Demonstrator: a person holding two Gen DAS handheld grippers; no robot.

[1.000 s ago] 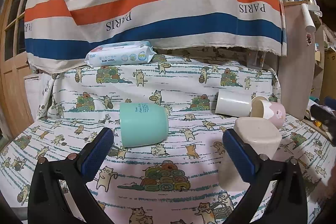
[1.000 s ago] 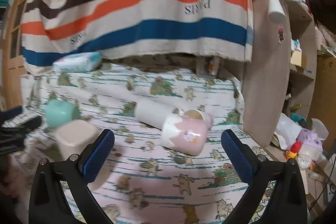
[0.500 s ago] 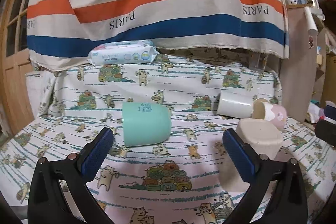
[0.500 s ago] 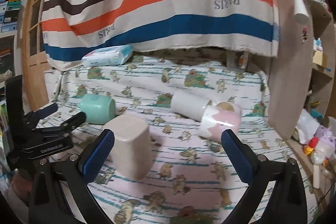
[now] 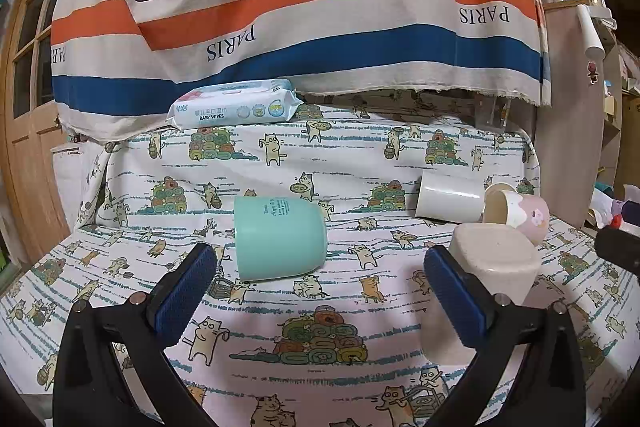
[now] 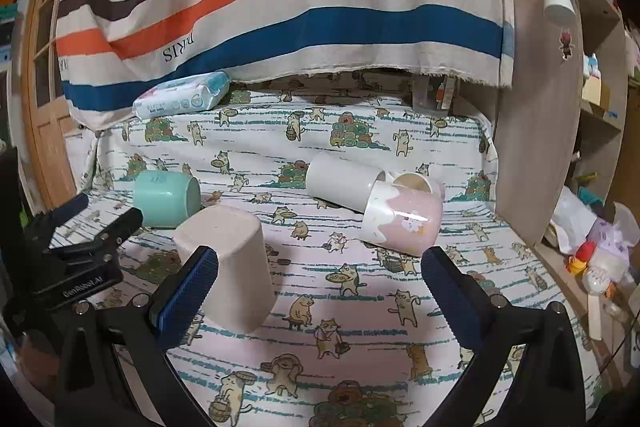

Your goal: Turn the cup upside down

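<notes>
Found a striped cloth [image 5: 320,7] hung behind a desk [image 5: 360,155] under a cat-print cover, with a pack of baby wipes [image 5: 234,109] at the back edge. Counted four cups. Saw a beige cup [image 6: 224,267] standing mouth down near the front, so judged that one already flipped. Saw a teal cup [image 5: 280,239] lying on its side left of centre, and a white cup [image 6: 344,187] and a pink cup [image 6: 404,223] lying touching each other to the right.

Found the left tongs [image 5: 320,255] spread wide and pinching nothing, aimed at the teal cup just ahead. Found the right tongs [image 6: 320,259] likewise spread and empty, with the beige cup beside the left finger and the pink cup ahead to the right.

Judged the step as the approach to another cup. Next: bring the fingers to either side of a lying cup's wall, squeeze, lift, turn mouth down.
</notes>
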